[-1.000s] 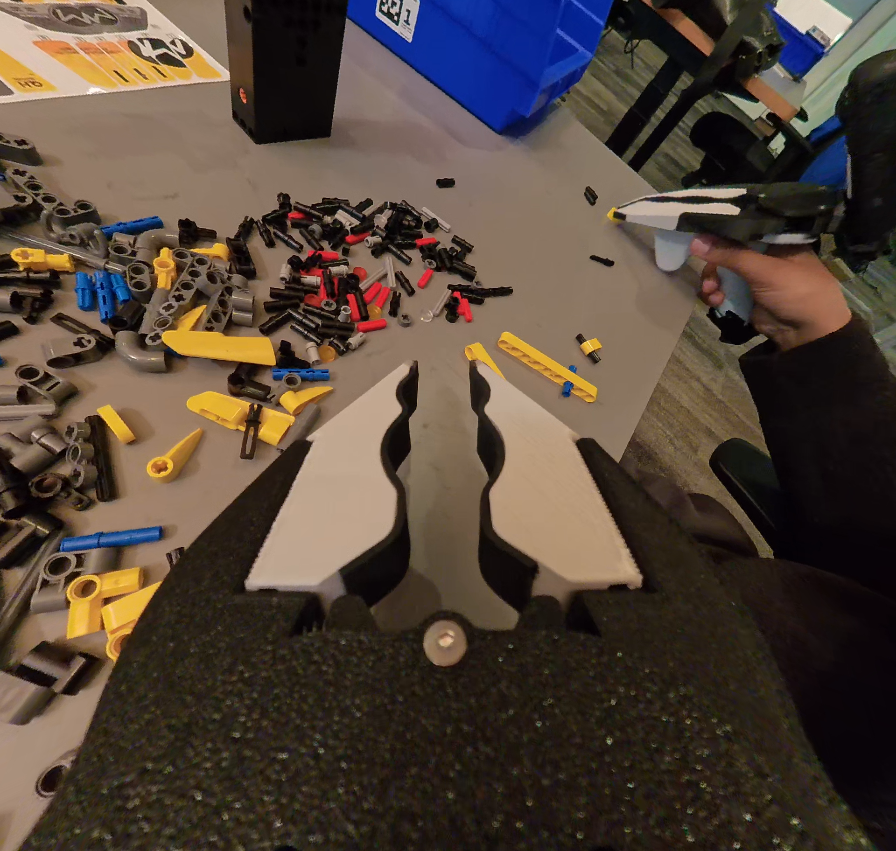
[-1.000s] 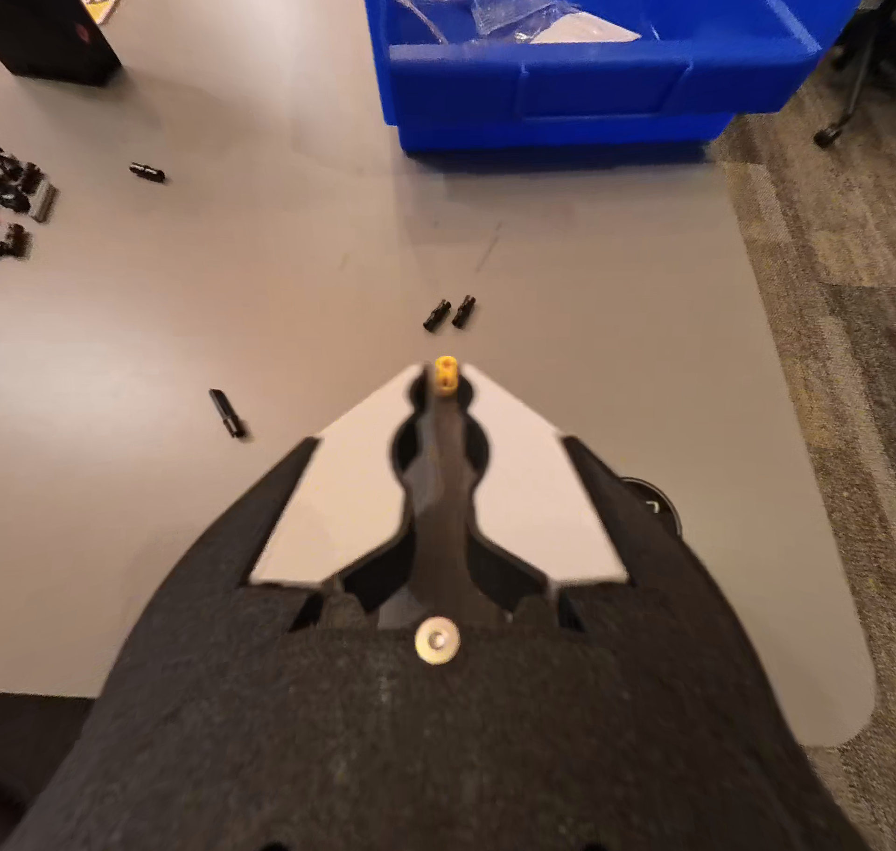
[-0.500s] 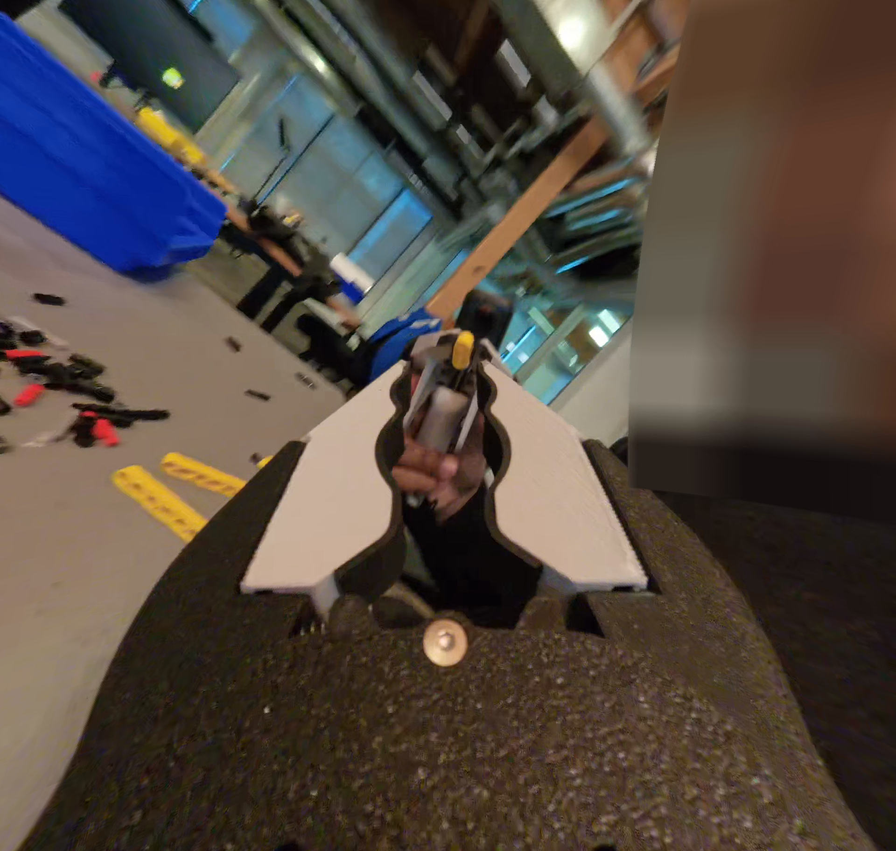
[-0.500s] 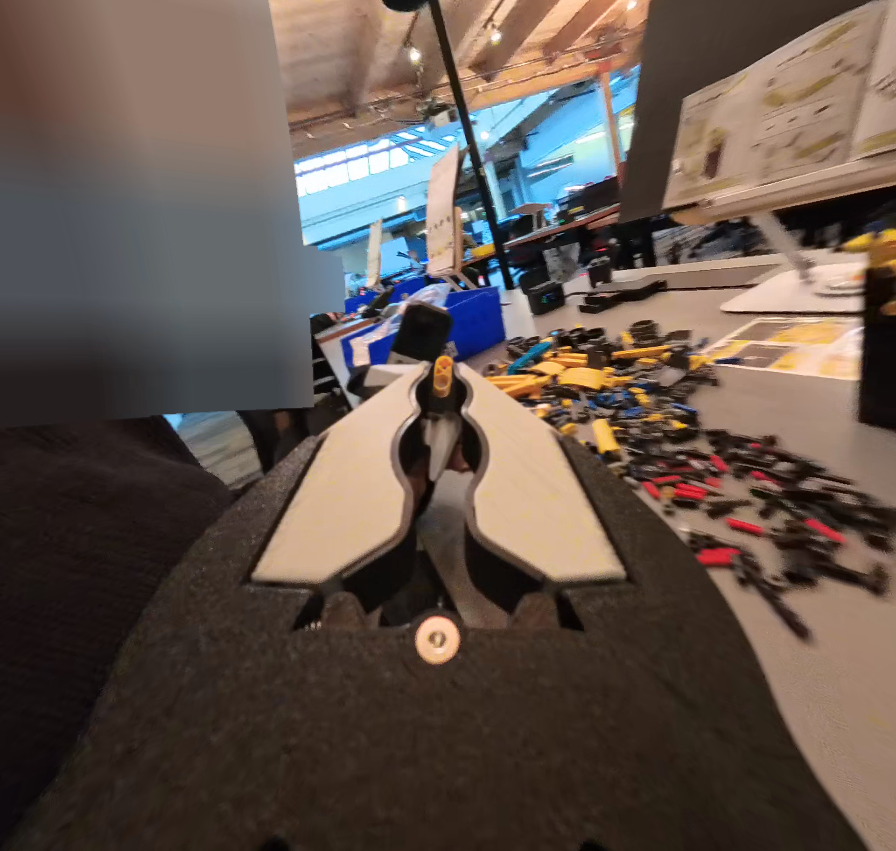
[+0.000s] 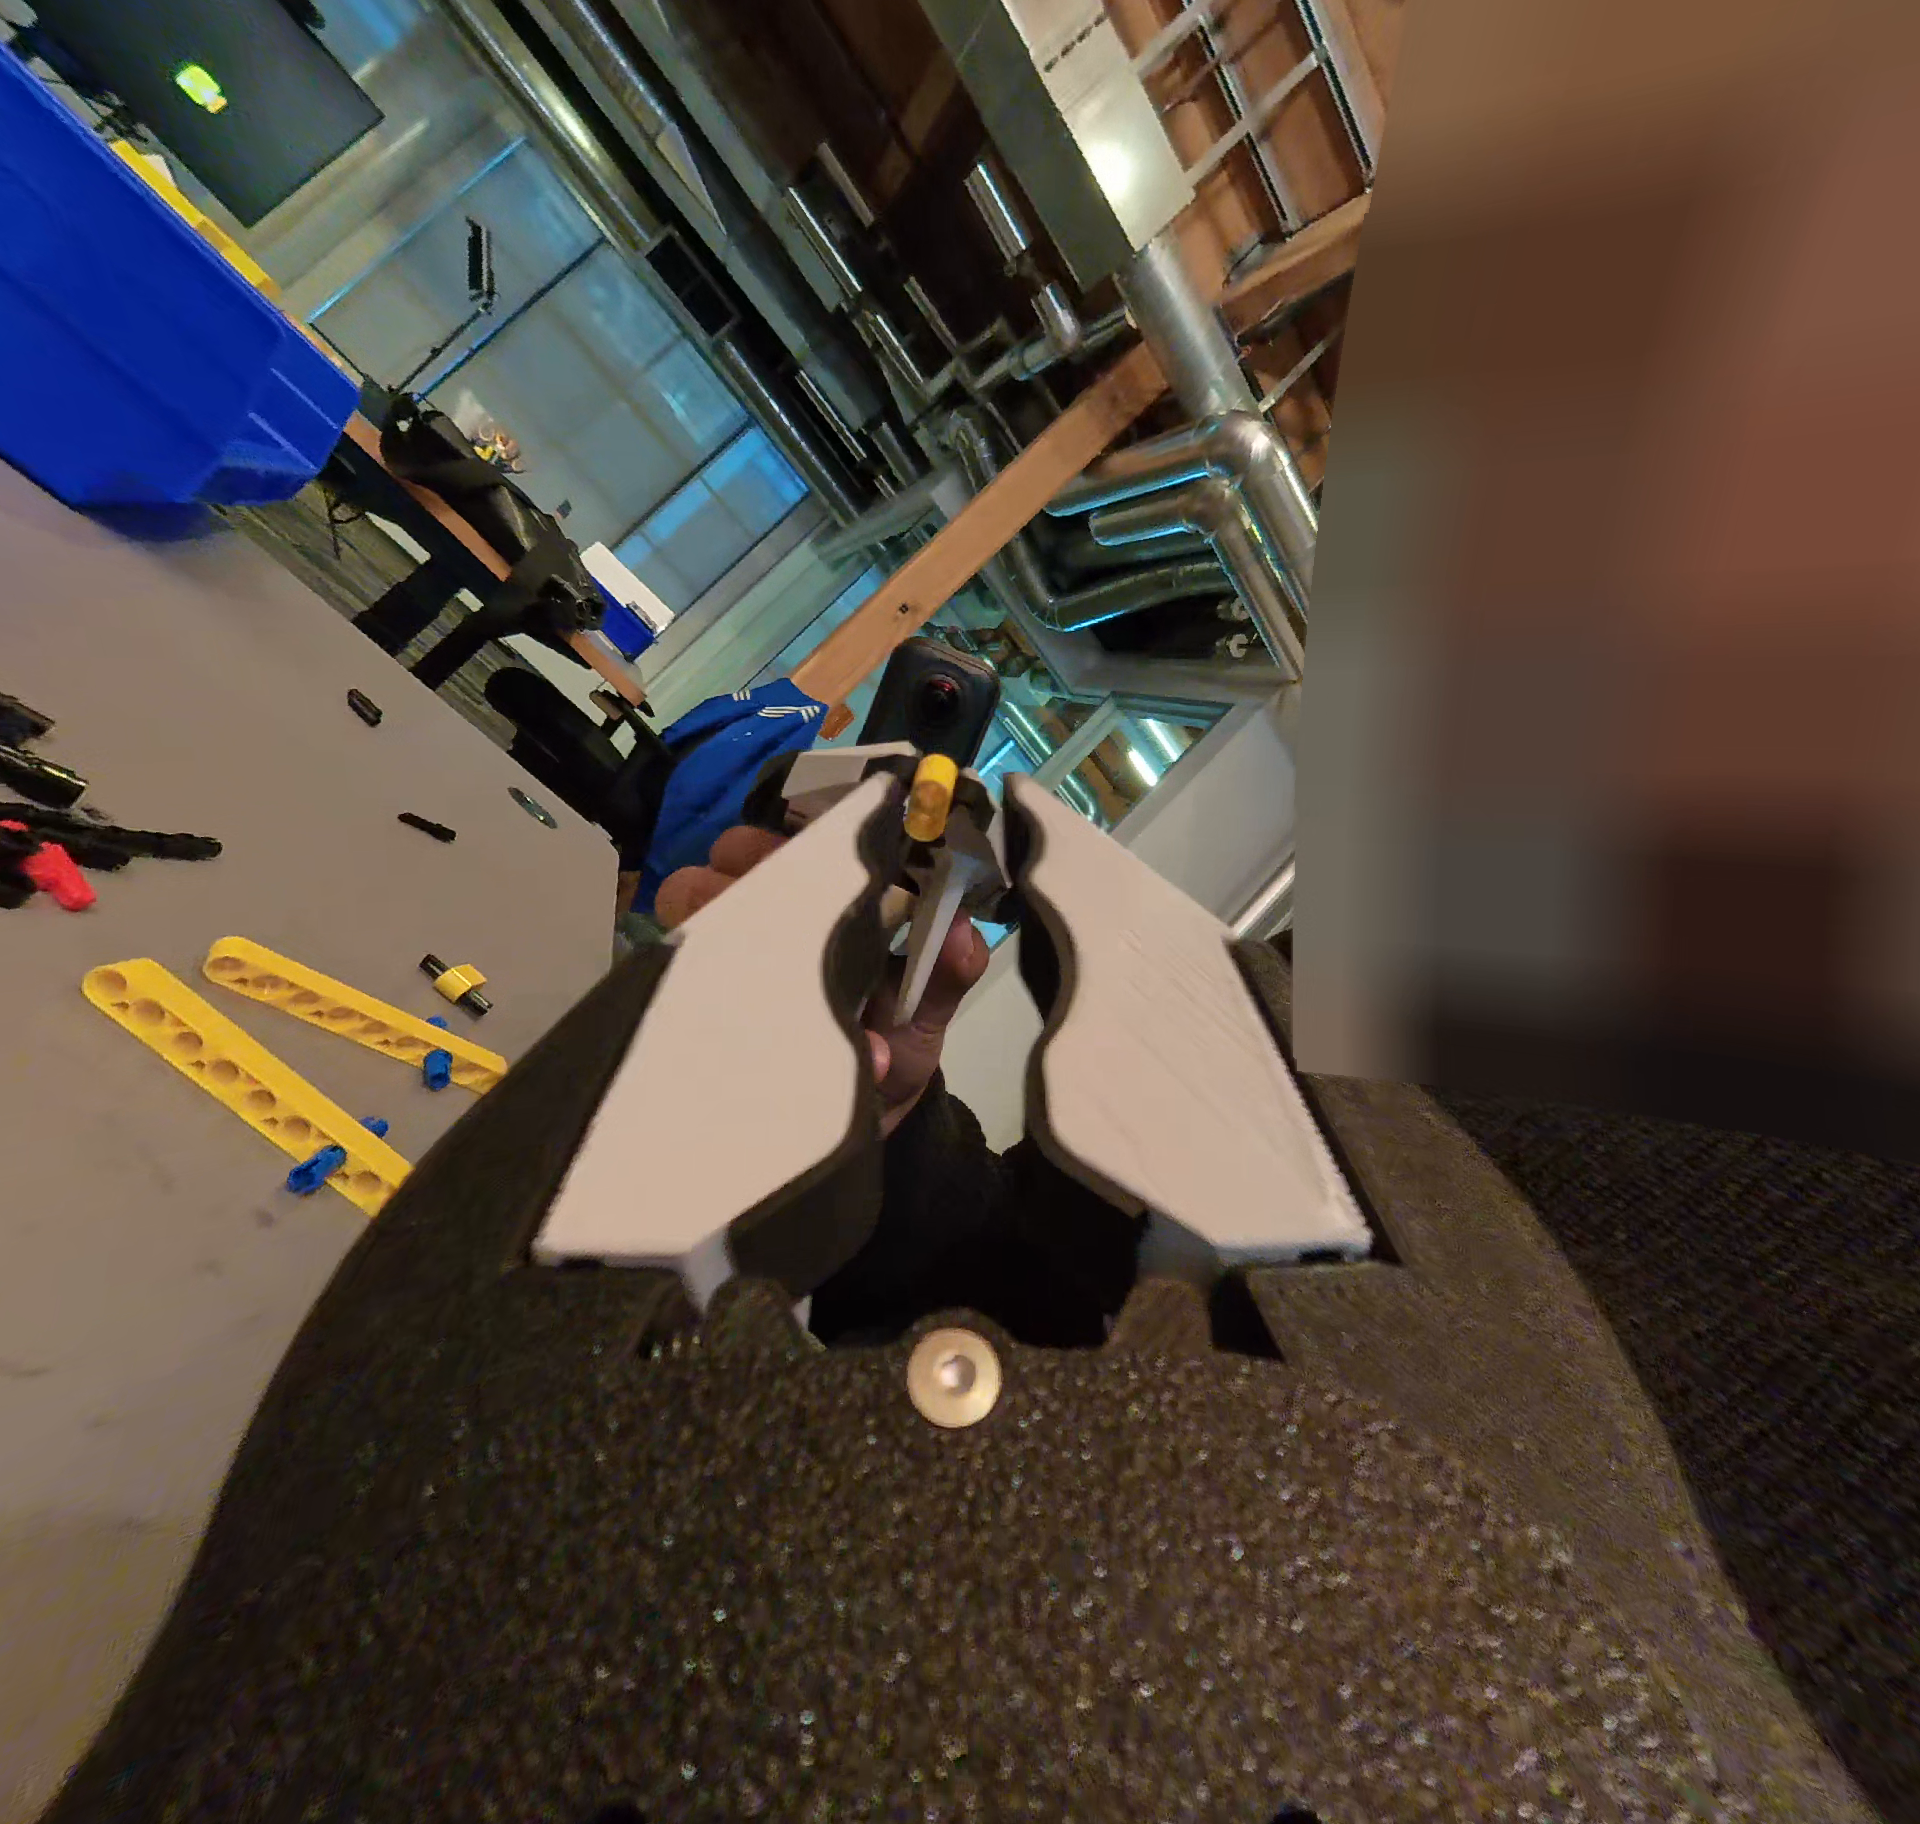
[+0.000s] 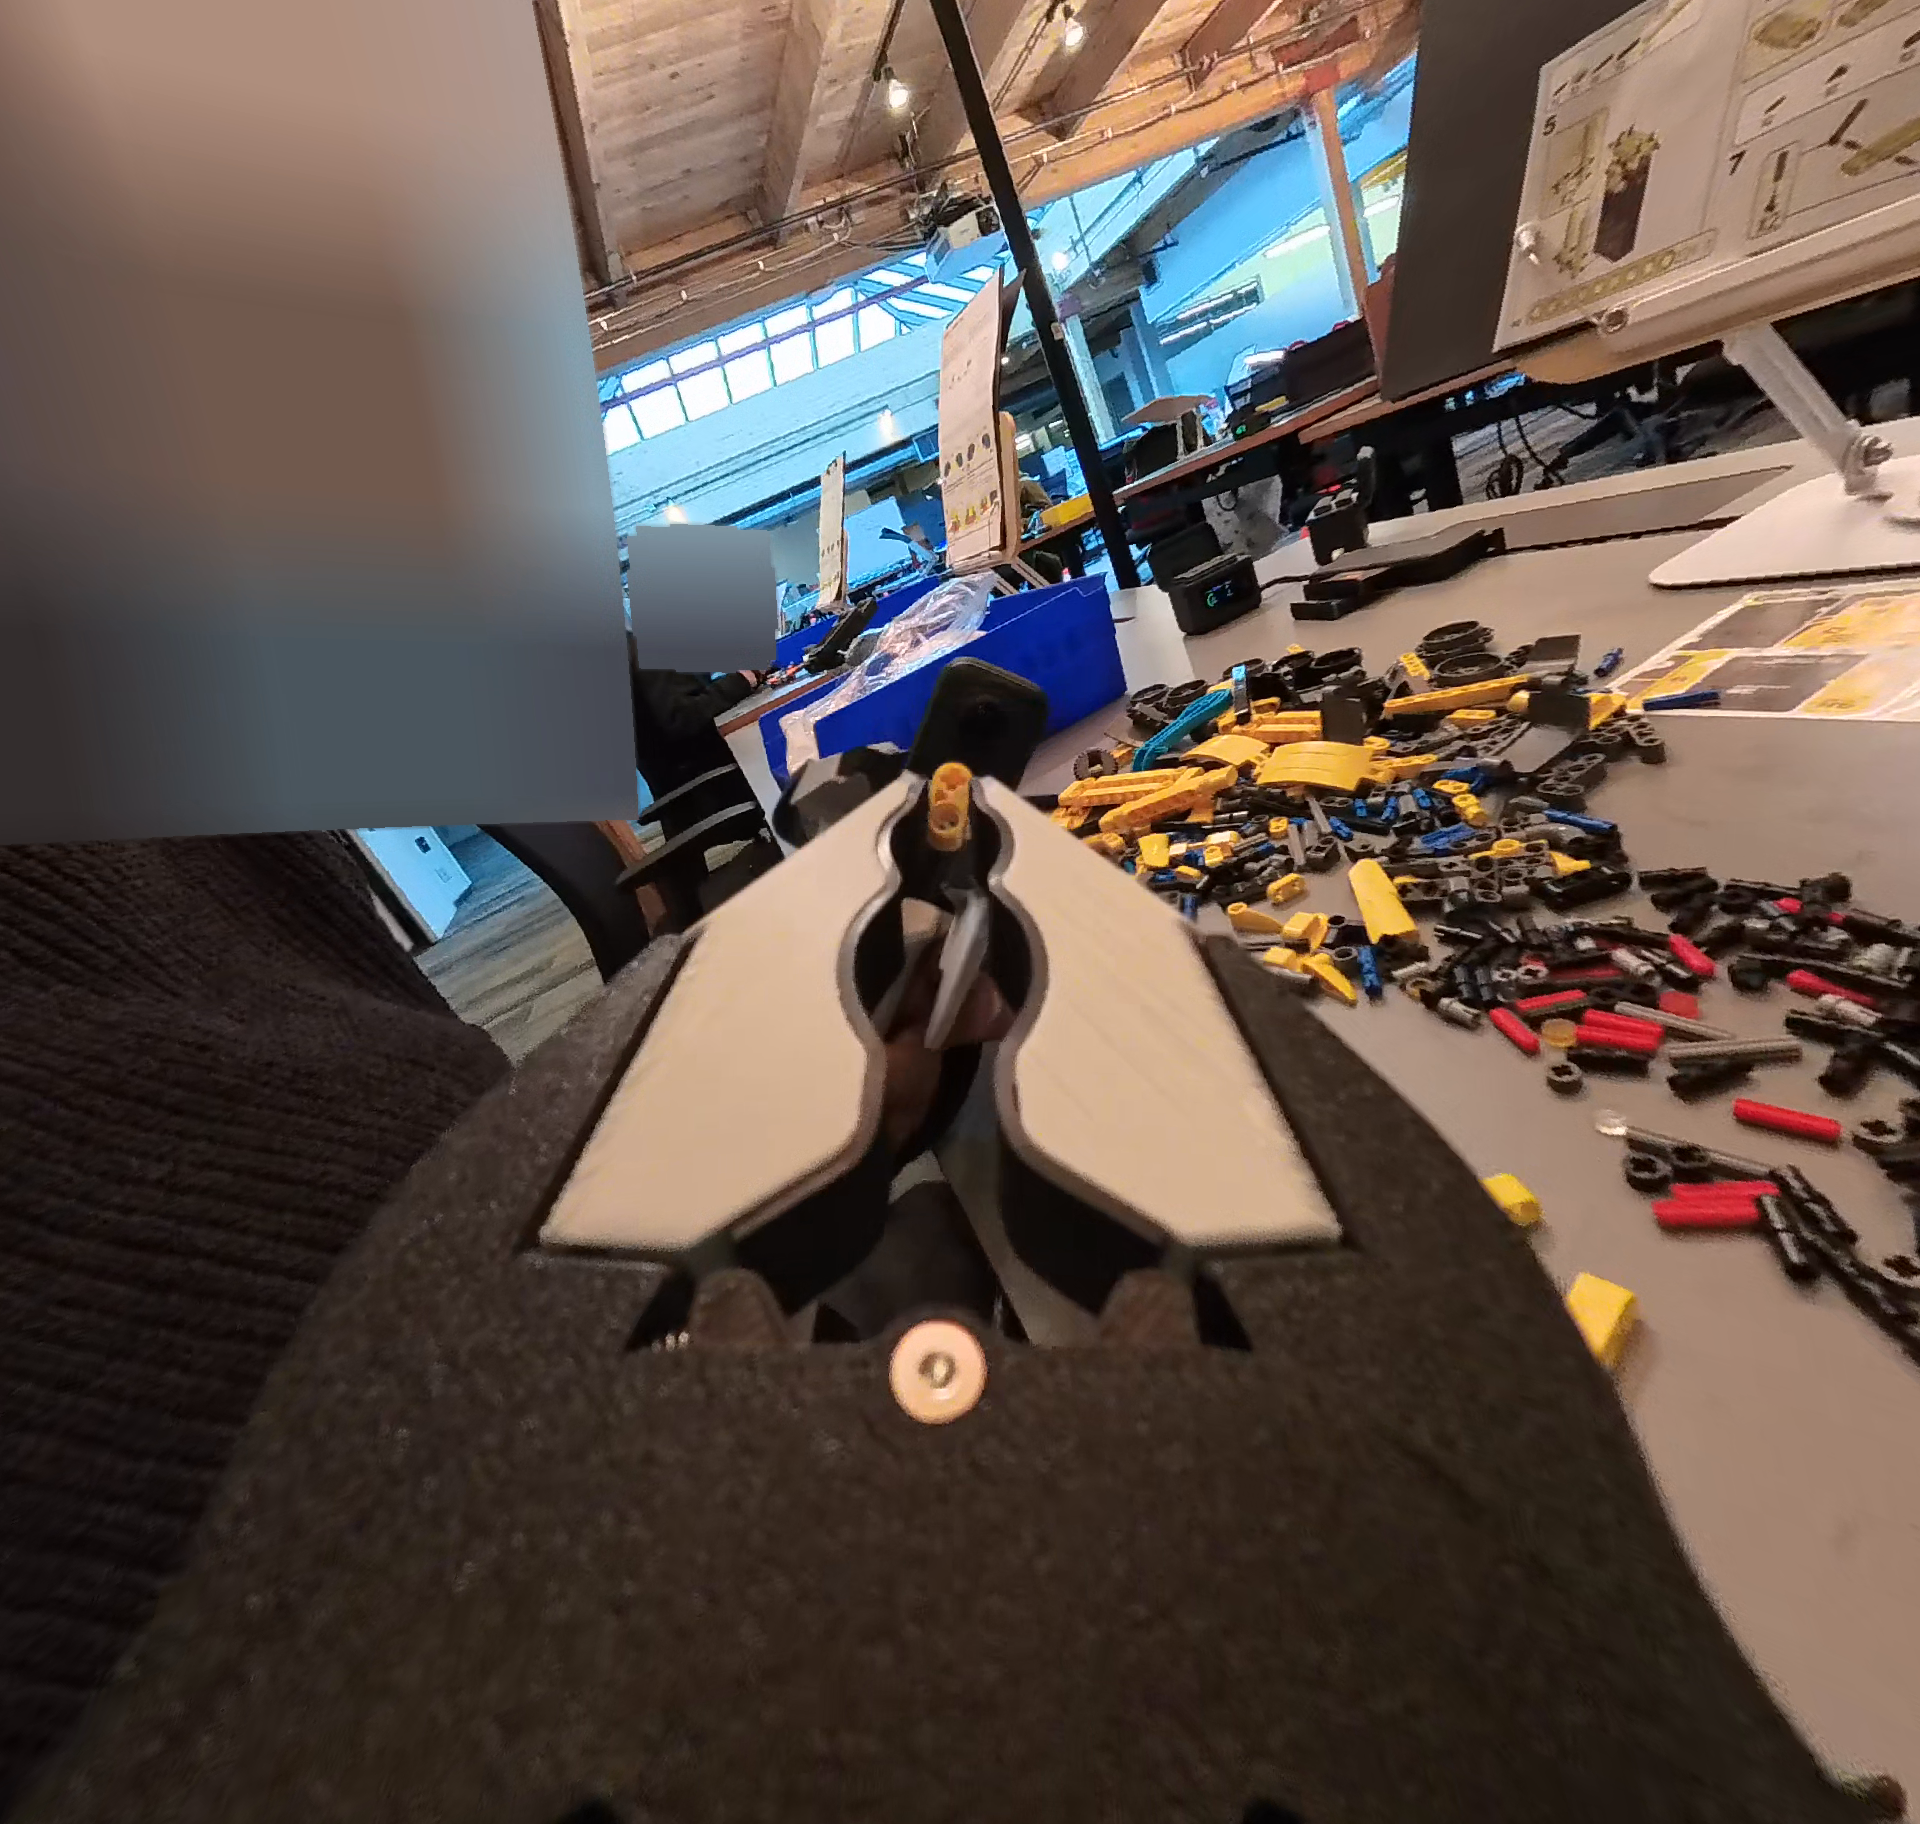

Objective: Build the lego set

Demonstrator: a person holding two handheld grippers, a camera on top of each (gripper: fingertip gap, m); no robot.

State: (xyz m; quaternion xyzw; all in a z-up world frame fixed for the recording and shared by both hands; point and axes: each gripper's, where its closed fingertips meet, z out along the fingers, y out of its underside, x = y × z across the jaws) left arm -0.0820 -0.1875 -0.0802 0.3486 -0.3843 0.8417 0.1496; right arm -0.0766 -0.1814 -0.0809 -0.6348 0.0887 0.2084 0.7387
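My right gripper (image 6: 951, 789) is shut on a small yellow connector piece (image 6: 949, 806), held up in the air above the grey table (image 6: 1714, 1359). My left gripper (image 5: 945, 795) is open and faces it head-on. In the left wrist view the yellow piece (image 5: 928, 800) stands between my left fingertips, close to the left one, with a gap on its right. The right gripper (image 5: 928, 839) and the hand holding it show behind the piece. In the right wrist view the left gripper's black camera (image 6: 982, 720) shows just beyond the piece.
Two yellow beams with blue pins (image 5: 239, 1078) lie on the table near the left gripper. A pile of yellow, black, blue and red pieces (image 6: 1455, 839) covers the table to the right. A blue bin (image 5: 125, 372) and an instruction sheet on a stand (image 6: 1714, 112) stand behind. My two grippers' fingertips are within a few centimetres of each other.
Both grippers swung up from pointing down at the table and now face each other. The right one kept the yellow piece. The piece now sits between the left fingertips.
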